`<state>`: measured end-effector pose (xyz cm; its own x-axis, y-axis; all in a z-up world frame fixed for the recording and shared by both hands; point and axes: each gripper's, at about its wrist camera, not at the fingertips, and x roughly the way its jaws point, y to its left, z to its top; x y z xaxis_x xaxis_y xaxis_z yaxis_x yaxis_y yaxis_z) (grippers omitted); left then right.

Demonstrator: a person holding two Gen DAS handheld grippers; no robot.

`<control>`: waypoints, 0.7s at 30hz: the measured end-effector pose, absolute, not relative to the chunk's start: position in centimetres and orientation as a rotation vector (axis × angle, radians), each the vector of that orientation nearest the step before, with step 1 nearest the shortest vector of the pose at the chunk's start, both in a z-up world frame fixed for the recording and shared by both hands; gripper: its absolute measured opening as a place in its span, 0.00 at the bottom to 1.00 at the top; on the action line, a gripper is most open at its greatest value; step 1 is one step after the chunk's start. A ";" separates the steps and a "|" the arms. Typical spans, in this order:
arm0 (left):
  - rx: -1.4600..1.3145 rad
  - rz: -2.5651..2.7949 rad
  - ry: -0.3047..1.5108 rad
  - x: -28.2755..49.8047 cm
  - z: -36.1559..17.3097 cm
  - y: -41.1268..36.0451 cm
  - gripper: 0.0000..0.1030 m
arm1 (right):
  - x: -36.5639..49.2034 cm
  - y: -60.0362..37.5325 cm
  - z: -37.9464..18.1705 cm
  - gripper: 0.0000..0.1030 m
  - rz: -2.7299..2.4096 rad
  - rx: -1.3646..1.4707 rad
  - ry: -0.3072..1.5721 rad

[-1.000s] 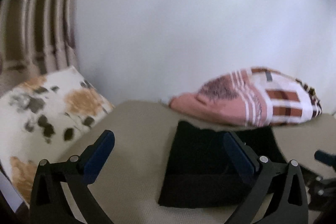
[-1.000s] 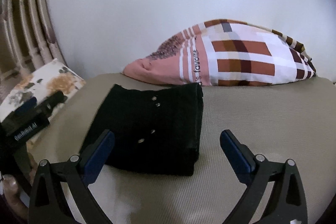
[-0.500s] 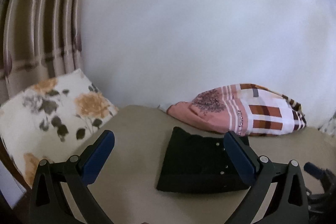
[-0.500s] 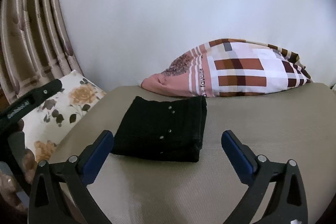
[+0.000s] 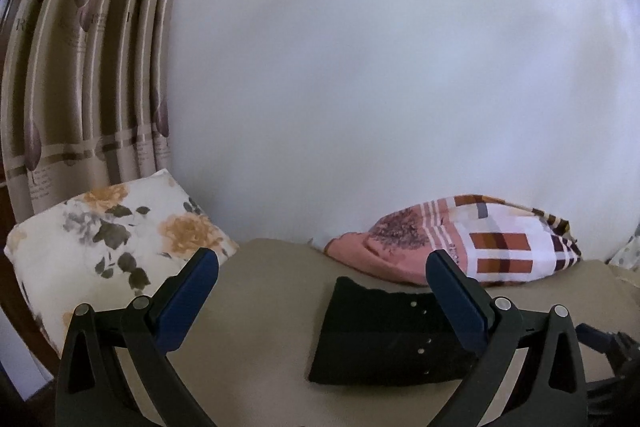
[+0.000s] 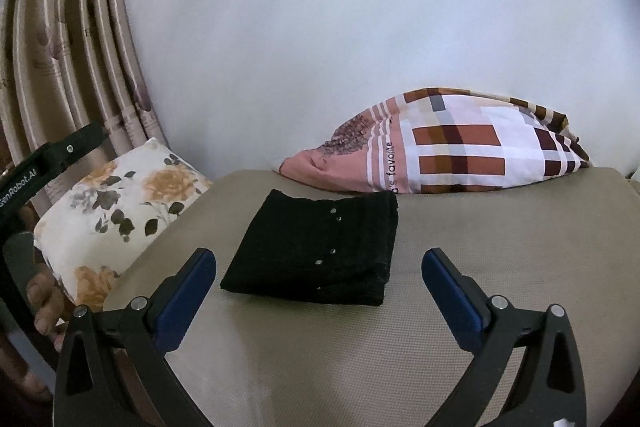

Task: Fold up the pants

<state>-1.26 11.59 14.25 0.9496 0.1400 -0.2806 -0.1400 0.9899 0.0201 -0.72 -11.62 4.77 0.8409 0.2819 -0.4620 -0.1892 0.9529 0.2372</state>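
Black pants (image 6: 316, 251) folded into flat rectangle, small studs showing, on beige bed (image 6: 500, 247).

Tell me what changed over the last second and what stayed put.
Both grippers drew back and up from the folded black pants: the bundle looks smaller and farther in both wrist views, with more wall and curtain showing. The left gripper and right gripper stayed open and empty; nothing was gripped or released. The pants kept their folded shape on the tan cushion, with the patterned pillow and floral pillow unmoved.
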 end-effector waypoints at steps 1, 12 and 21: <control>0.002 0.149 0.287 -1.2 14.2 11.6 1.00 | -0.8 -11.5 4.8 1.00 0.253 0.181 0.514; 0.038 0.144 0.308 -1.3 13.3 10.9 1.00 | -1.0 -10.7 4.8 1.00 0.275 0.163 0.518; -0.002 0.104 0.412 0.5 11.5 11.6 1.00 | -0.7 -10.3 4.0 1.00 0.281 0.165 0.549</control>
